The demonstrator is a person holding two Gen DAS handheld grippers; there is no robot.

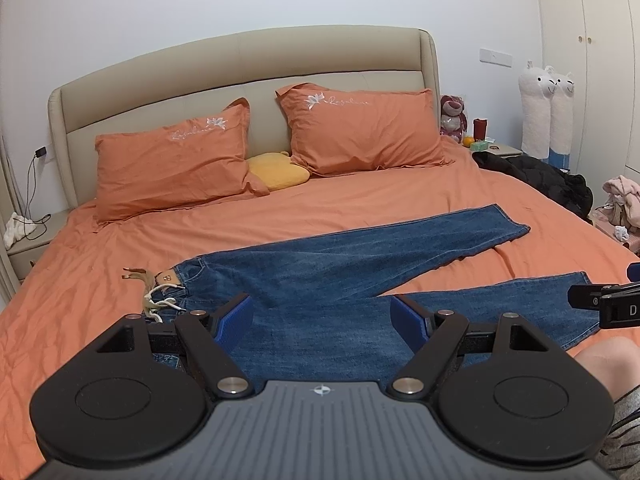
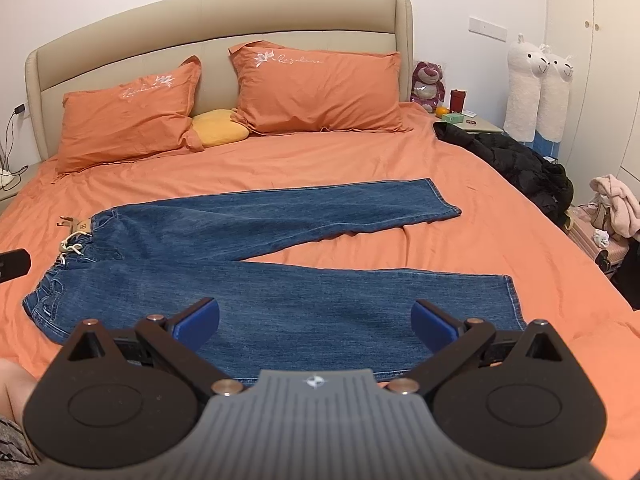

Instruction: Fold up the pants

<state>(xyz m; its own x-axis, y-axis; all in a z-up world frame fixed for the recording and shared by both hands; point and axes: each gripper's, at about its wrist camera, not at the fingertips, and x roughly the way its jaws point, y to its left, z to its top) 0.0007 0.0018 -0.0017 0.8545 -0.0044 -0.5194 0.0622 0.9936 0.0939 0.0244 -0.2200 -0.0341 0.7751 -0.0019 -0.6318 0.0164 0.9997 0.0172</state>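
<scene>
Blue jeans point(image 2: 248, 264) lie spread flat on the orange bed point(image 2: 360, 152), waistband to the left with a white drawstring point(image 2: 70, 248), legs splayed apart to the right. The jeans also show in the left wrist view point(image 1: 340, 264). My left gripper point(image 1: 322, 316) is open and empty, above the near part of the jeans by the waist. My right gripper point(image 2: 316, 320) is open and empty, above the near leg. The right gripper's edge shows at the right of the left wrist view point(image 1: 608, 304).
Two orange pillows point(image 2: 316, 88) and a yellow cushion point(image 2: 218, 127) lie by the beige headboard point(image 2: 216, 16). A black jacket point(image 2: 516, 160) lies at the bed's right edge. A nightstand point(image 2: 476, 122) with small items and plush toys point(image 2: 536, 88) stand to the right.
</scene>
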